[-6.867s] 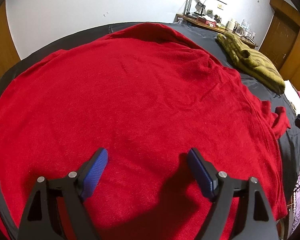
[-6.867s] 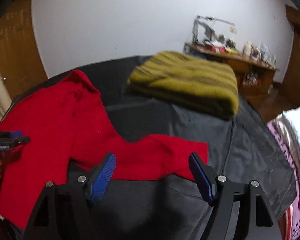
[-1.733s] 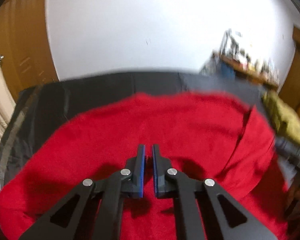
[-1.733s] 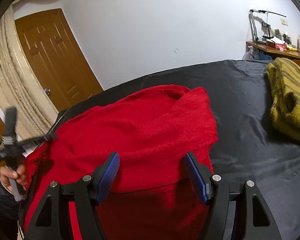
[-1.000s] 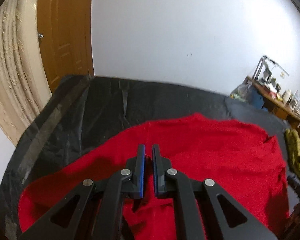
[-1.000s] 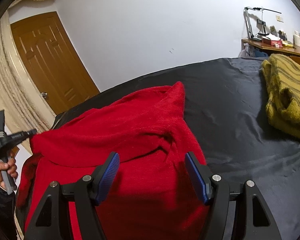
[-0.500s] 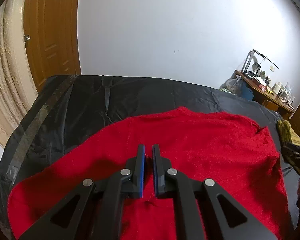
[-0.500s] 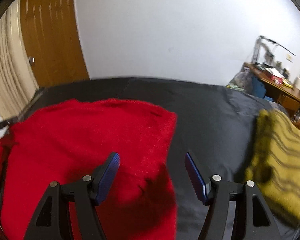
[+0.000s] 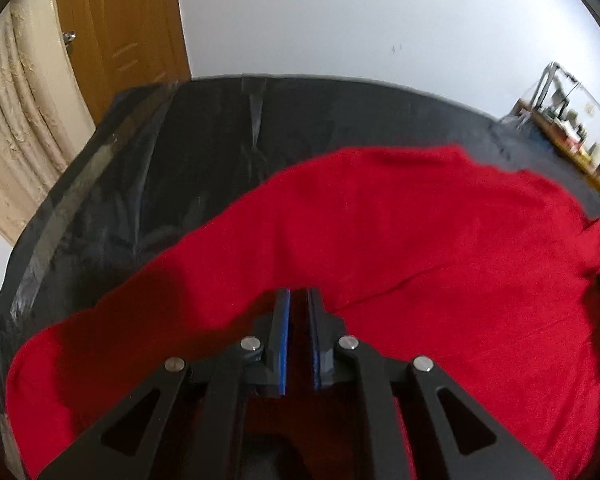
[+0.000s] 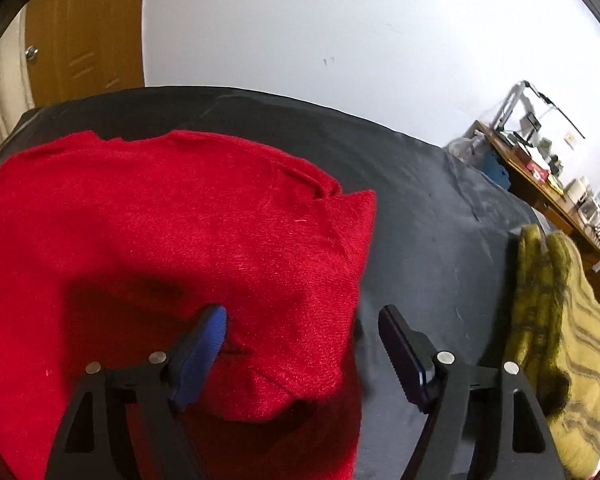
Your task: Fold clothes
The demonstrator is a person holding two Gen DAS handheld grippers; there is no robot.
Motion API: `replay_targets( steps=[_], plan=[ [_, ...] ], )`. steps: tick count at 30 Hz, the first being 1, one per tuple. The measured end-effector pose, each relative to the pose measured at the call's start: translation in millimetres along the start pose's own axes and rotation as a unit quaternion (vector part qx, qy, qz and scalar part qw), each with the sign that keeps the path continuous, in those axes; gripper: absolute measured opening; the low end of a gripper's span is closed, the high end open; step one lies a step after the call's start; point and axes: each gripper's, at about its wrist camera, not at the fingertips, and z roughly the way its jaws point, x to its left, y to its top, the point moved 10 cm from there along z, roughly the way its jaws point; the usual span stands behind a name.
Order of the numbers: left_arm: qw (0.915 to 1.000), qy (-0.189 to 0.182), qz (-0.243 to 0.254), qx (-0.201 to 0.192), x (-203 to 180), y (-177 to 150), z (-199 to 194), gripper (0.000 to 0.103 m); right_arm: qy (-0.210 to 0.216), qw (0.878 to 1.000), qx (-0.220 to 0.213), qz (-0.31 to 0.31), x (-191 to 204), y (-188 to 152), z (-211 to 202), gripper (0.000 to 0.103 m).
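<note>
A red sweater (image 9: 420, 240) lies spread on the black-covered bed (image 9: 180, 140). My left gripper (image 9: 299, 296) hovers low over its near part. The jaws are just starting to part, still nearly closed, with dark red fabric between the pads, and a crease runs from the tips to the right. In the right wrist view the red sweater (image 10: 180, 220) lies folded over itself. My right gripper (image 10: 302, 314) is over its right edge, opening wider. One finger is above the sweater, the other above the sheet (image 10: 440, 220), and nothing is gripped.
A folded olive striped sweater (image 10: 560, 320) lies at the bed's right side. A cluttered wooden desk (image 10: 540, 176) stands by the white wall beyond it. A wooden door (image 9: 120, 32) and a beige curtain (image 9: 16, 120) are at the far left.
The left gripper has sunk toward the bed with the red fabric, and its gap has widened slightly. The right gripper has swung right to the sweater's right edge, its jaws wider apart.
</note>
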Motion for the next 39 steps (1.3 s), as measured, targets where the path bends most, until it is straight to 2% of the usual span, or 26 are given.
replay_targets(
  steps=[3,5,6,7,9,14,19,24,27,31,37,38,39],
  plan=[
    [1.0,0.0,-0.003,0.001,3,0,-3,0.02,-0.013,1.0,-0.008,-0.008,2,-1,-2,0.079],
    [0.9999,0.0,-0.01,-0.006,8,1,-11,0.031,-0.021,1.0,-0.014,-0.014,4,1,-8,0.079],
    [0.9998,0.0,-0.014,-0.012,11,2,-16,0.042,-0.02,1.0,-0.019,-0.013,5,1,-15,0.079],
    [0.9997,-0.002,-0.018,-0.017,14,2,-21,0.052,-0.007,1.0,-0.029,-0.009,9,1,-24,0.079],
    [0.9992,-0.005,-0.028,-0.029,19,1,-33,0.059,0.033,0.999,-0.041,-0.004,25,-1,-43,0.079],
    [0.9977,-0.007,-0.055,-0.039,49,-15,-69,0.067,0.144,0.988,-0.047,-0.005,78,-18,-81,0.079],
    [0.9955,0.034,-0.076,-0.044,104,-43,-107,0.078,0.196,0.979,-0.043,-0.024,124,-40,-90,0.079],
    [0.9894,0.084,-0.112,-0.04,167,-91,-141,0.079,0.219,0.975,-0.023,-0.023,142,-59,-78,0.081],
    [0.9865,0.082,-0.14,-0.023,189,-124,-145,0.079,0.224,0.974,-0.03,-0.021,142,-60,-79,0.081],
    [0.9866,0.082,-0.139,-0.021,191,-149,-142,0.079,0.237,0.971,-0.032,-0.003,138,-59,-78,0.081],
    [0.9918,0.072,-0.106,0.003,166,-160,-119,0.077,0.243,0.969,-0.033,0.012,134,-59,-78,0.081],
    [0.992,0.071,-0.104,0.004,162,-160,-119,0.074,0.244,0.969,-0.033,0.014,133,-59,-78,0.081],
    [0.9921,0.068,-0.105,0.006,159,-161,-116,0.06,0.245,0.969,-0.033,0.017,132,-59,-78,0.081]
  ],
)
